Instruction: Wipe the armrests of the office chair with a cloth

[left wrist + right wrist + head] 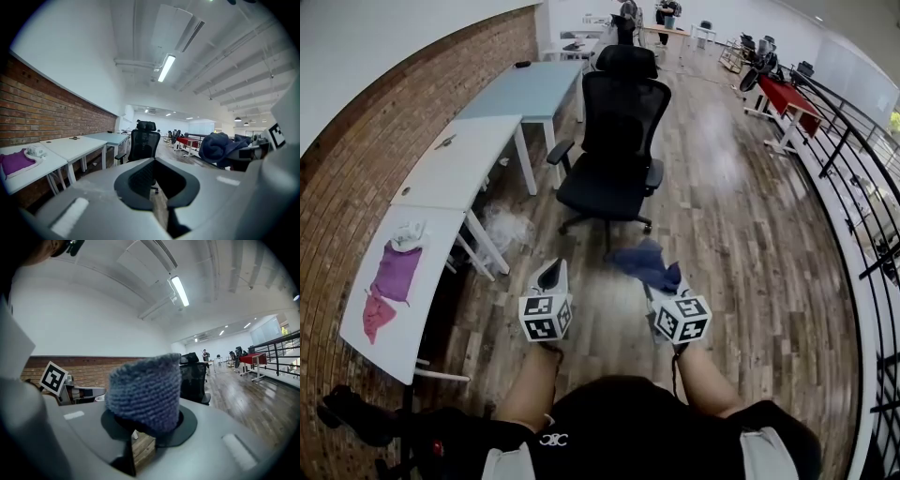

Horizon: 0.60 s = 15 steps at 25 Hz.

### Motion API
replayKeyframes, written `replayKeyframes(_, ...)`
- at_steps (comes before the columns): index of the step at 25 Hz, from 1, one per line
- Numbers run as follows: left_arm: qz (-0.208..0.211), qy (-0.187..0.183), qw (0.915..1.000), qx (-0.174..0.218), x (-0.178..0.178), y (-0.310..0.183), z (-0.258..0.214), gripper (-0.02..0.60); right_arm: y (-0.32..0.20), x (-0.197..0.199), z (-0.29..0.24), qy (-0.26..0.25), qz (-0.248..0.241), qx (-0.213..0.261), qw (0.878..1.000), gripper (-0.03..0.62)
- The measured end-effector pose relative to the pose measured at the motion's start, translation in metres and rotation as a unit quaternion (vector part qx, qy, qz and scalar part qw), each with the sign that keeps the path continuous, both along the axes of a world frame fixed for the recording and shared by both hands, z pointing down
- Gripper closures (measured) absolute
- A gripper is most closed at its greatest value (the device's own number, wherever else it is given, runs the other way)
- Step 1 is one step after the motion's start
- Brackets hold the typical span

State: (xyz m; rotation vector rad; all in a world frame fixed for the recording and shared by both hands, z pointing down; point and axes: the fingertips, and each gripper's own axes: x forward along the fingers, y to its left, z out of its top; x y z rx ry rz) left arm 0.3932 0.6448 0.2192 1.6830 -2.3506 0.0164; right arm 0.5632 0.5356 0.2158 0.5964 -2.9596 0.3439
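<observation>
A black mesh office chair [614, 141] stands on the wood floor ahead of me, its back toward me, with an armrest on the left [560, 152] and one on the right [654, 175]. My right gripper [664, 281] is shut on a bunched blue cloth [643, 263], which fills the right gripper view as a knitted blue cloth [145, 390] between the jaws. My left gripper [549, 277] is held beside it, jaws together and holding nothing. Both grippers are well short of the chair. The left gripper view shows the chair [143, 143] and the cloth [218, 147] at right.
White desks [441, 178] line the brick wall at left; the nearest carries a purple cloth [394, 272] and a pink cloth [375, 314]. A crumpled plastic bag [502, 225] lies under a desk. A black railing [862, 187] runs along the right, with a red desk [787, 94] beyond.
</observation>
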Motion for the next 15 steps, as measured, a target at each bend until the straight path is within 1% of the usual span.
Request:
replayKeyframes(6, 0.001, -0.006, 1.0000, -0.002, -0.021, 0.005, 0.003, 0.575, 0.000, -0.024, -0.002, -0.008, 0.007, 0.001, 1.000, 0.514)
replayKeyframes(10, 0.000, -0.006, 1.0000, -0.002, -0.044, 0.014, 0.005, 0.575, 0.006, -0.044, 0.005, -0.002, 0.011, -0.004, 1.000, 0.513)
replayKeyframes(14, 0.009, -0.021, 0.9997, -0.012, -0.062, 0.021, 0.016, 0.575, 0.013, -0.058, 0.014, 0.004, 0.017, -0.003, 1.000, 0.513)
replayKeyframes(15, 0.009, -0.019, 0.9997, -0.015, -0.067, 0.022, 0.020, 0.575, 0.013, -0.061, 0.017, 0.004, 0.019, -0.004, 1.000, 0.513)
